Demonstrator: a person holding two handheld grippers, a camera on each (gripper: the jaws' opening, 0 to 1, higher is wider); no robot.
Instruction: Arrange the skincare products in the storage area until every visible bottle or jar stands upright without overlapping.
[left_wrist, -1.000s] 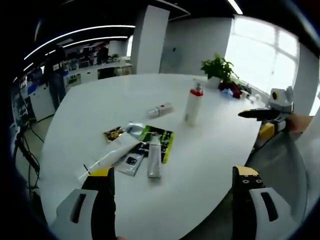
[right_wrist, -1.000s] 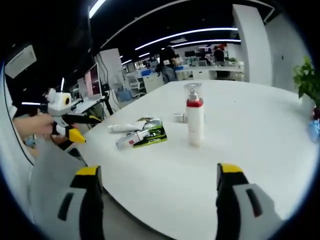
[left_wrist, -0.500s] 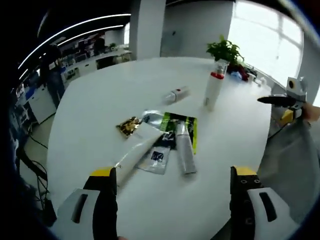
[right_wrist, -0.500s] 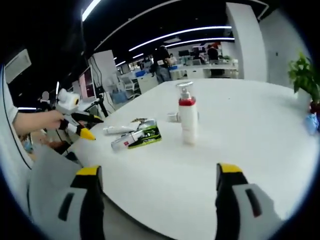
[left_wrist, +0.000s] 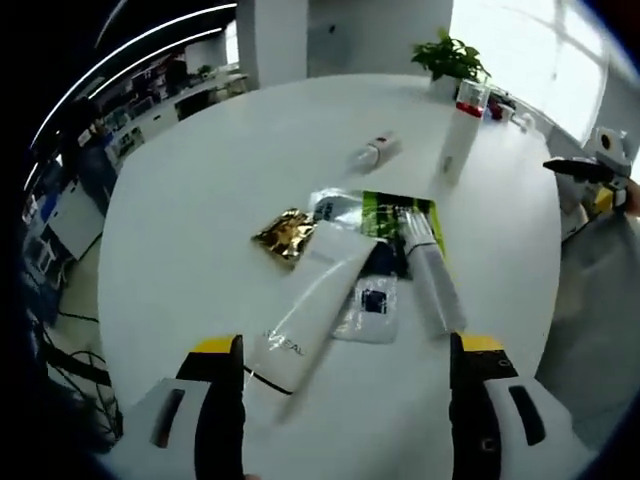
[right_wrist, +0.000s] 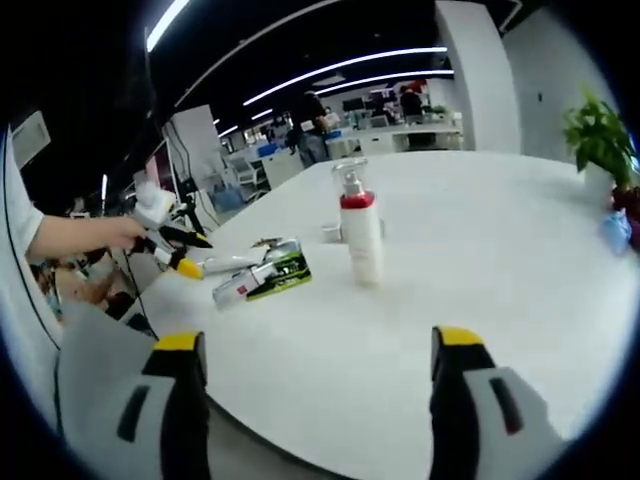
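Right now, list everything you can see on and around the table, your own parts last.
Table: one, white, round, holding all the products.
Large tube: one, white, lying flat nearest the left tongs.
Slim tube: one, white-grey, lying flat across the green packet.
Green packet: one, green and black, flat under the slim tube.
Gold sachet: one, gold, flat beside the large tube.
Clear sachet: one, clear with a dark square, flat between the tubes.
Pump bottle: one, white with red collar, upright.
Small bottle: one, white, lying on its side farther back.
Potted plant: one, green, far edge.
Left tongs: black and yellow, open, above the large tube.
Right tongs: black and yellow, open, over the table edge.
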